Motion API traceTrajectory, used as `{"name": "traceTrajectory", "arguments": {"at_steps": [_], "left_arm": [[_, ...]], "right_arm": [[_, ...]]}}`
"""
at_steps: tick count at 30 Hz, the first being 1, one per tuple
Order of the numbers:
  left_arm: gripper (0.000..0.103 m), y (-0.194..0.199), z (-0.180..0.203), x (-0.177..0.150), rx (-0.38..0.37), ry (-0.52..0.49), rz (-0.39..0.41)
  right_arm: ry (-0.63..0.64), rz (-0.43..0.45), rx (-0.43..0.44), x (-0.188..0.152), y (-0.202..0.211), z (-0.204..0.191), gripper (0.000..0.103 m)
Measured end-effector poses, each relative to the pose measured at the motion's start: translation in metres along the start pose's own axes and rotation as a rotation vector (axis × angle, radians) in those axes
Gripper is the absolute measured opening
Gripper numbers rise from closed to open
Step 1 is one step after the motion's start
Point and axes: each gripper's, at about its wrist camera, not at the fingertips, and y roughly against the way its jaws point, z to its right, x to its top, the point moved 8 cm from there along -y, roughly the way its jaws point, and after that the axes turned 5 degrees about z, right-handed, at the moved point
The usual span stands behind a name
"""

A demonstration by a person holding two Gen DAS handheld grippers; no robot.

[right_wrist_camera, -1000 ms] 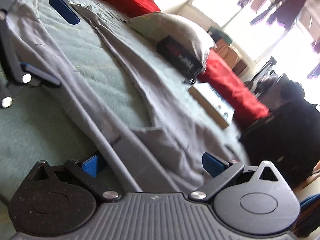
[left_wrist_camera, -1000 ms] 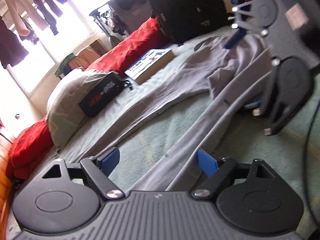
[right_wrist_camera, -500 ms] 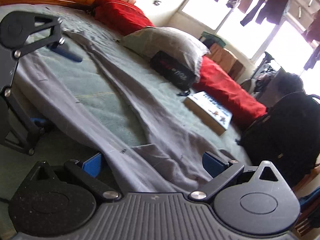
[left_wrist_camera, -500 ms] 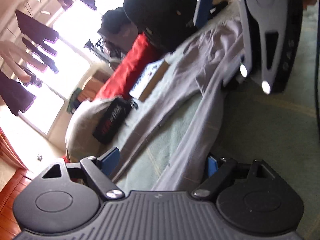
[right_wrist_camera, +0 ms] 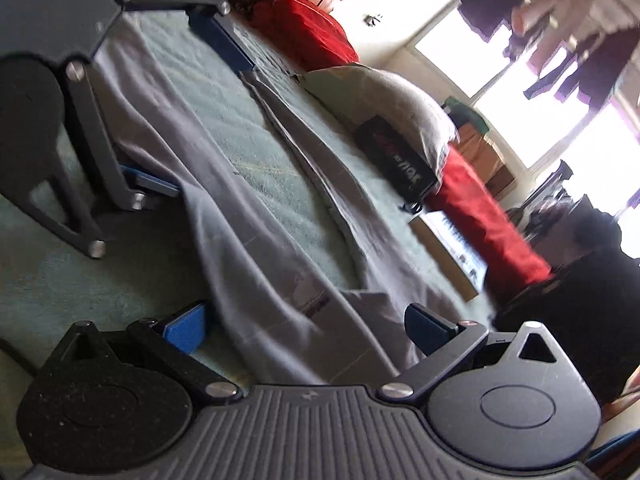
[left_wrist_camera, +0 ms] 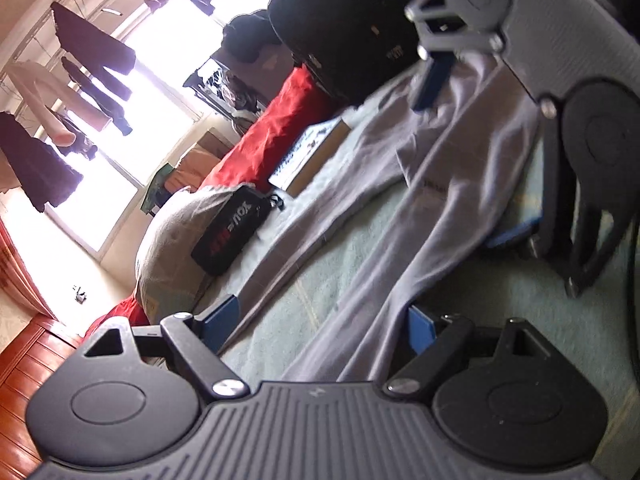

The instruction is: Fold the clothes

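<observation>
Grey trousers [left_wrist_camera: 440, 184] lie spread on the green bed cover [left_wrist_camera: 320, 280], legs apart in a V. My left gripper [left_wrist_camera: 320, 324] is open and low over the end of the near leg, whose cloth runs between the blue pads close to the right one. My right gripper [right_wrist_camera: 308, 330] is open at the waist end, the grey cloth [right_wrist_camera: 248, 216] bunched between its pads without being pinched. Each gripper shows in the other's view: the right gripper [left_wrist_camera: 468, 160] astride the waist, the left gripper [right_wrist_camera: 188, 112] astride the leg.
Along the far side of the bed lie a grey pillow [left_wrist_camera: 176, 240], a black pouch [left_wrist_camera: 232, 236], a red cushion [left_wrist_camera: 276, 140], a flat box [left_wrist_camera: 308, 156] and a black backpack [left_wrist_camera: 344, 28]. Clothes [left_wrist_camera: 92, 48] hang at the bright window.
Both views have rolled and dipped closer to the bed. In the left wrist view the right gripper has come down from the top edge onto the waist. Both pairs of jaws stay wide apart.
</observation>
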Motion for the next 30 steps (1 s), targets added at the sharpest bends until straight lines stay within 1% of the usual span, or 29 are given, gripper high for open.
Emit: {"name": "traceTrajectory", "arguments": {"at_steps": [2, 5, 9, 11, 14, 17, 19, 21, 25, 27, 28, 29, 30], "left_arm": [[0.086, -0.002, -0.001, -0.011, 0.020, -0.025, -0.029], [0.086, -0.004, -0.005, -0.026, 0.052, -0.050, -0.060], [0.086, -0.005, -0.010, -0.031, 0.083, -0.066, -0.071], [0.085, -0.005, -0.007, -0.028, 0.092, -0.079, -0.062], [0.085, -0.005, 0.003, -0.015, 0.086, -0.075, -0.016], [0.085, -0.005, 0.005, -0.008, 0.113, -0.083, 0.018], [0.085, -0.005, 0.001, -0.013, 0.135, -0.092, 0.013], [0.085, -0.006, -0.005, -0.023, 0.158, -0.116, -0.011], [0.085, -0.001, -0.016, -0.041, 0.195, -0.148, -0.038], [0.083, 0.001, -0.017, -0.046, 0.206, -0.175, -0.049], [0.079, 0.002, -0.016, -0.048, 0.206, -0.189, -0.054], [0.074, 0.003, -0.015, -0.050, 0.207, -0.204, -0.059], [0.071, 0.003, -0.010, -0.049, 0.202, -0.226, -0.057]], "right_arm": [[0.028, -0.004, -0.024, -0.002, 0.000, 0.001, 0.103], [0.067, -0.032, -0.082, -0.012, -0.002, 0.013, 0.103], [0.097, -0.078, -0.163, -0.022, -0.005, 0.027, 0.103], [0.115, -0.071, -0.175, -0.019, -0.005, 0.022, 0.103], [0.150, -0.040, -0.173, -0.012, -0.005, 0.012, 0.103], [0.175, -0.016, -0.167, -0.006, -0.005, 0.005, 0.103], [0.164, -0.040, -0.173, -0.014, -0.006, 0.015, 0.103], [0.159, -0.068, -0.186, -0.024, -0.006, 0.025, 0.103], [0.197, -0.123, -0.231, -0.045, -0.005, 0.040, 0.102], [0.222, -0.138, -0.236, -0.050, -0.005, 0.040, 0.100], [0.233, -0.145, -0.236, -0.052, -0.005, 0.039, 0.098], [0.244, -0.152, -0.236, -0.053, -0.004, 0.039, 0.093], [0.258, -0.155, -0.230, -0.054, -0.005, 0.035, 0.090]]}}
